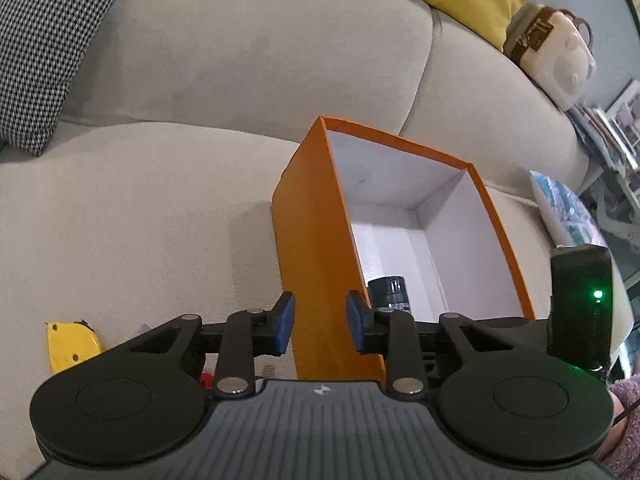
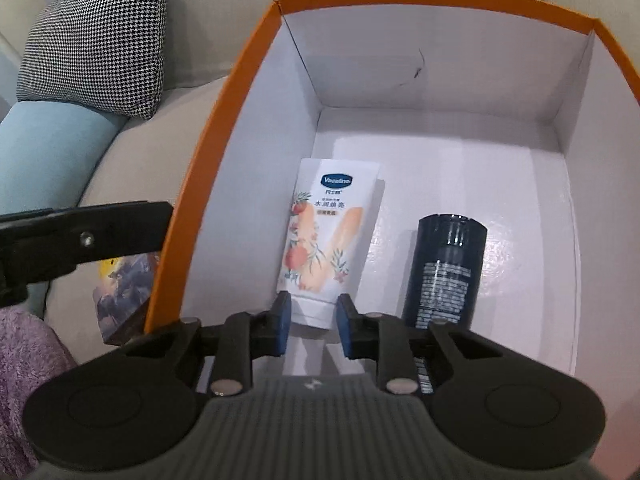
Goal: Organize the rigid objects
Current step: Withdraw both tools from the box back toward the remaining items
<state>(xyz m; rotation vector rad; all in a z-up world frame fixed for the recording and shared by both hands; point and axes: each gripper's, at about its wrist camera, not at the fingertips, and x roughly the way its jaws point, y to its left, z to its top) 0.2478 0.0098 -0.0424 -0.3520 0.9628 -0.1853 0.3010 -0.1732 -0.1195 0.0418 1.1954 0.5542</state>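
The Vaseline tube (image 2: pixel 330 236) is lying flat in the orange box (image 2: pixel 192 184), cap end pointing toward the right gripper (image 2: pixel 311 320), whose parted jaws are flanking the cap without gripping. A dark bottle (image 2: pixel 444 272) is lying parallel beside it. The left gripper (image 1: pixel 320 322) is hanging open, holding nothing, over the box's wall, near a yellow tape measure (image 1: pixel 70 346) on the sofa (image 1: pixel 160 208)

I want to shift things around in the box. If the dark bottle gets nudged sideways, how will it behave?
The dark bottle is round and lies on its side, so it would probably roll over the box's smooth floor. Its glossy surface looks slippery for a claw. It appears rigid, unlikely to squash like the tube lying apart beside it.
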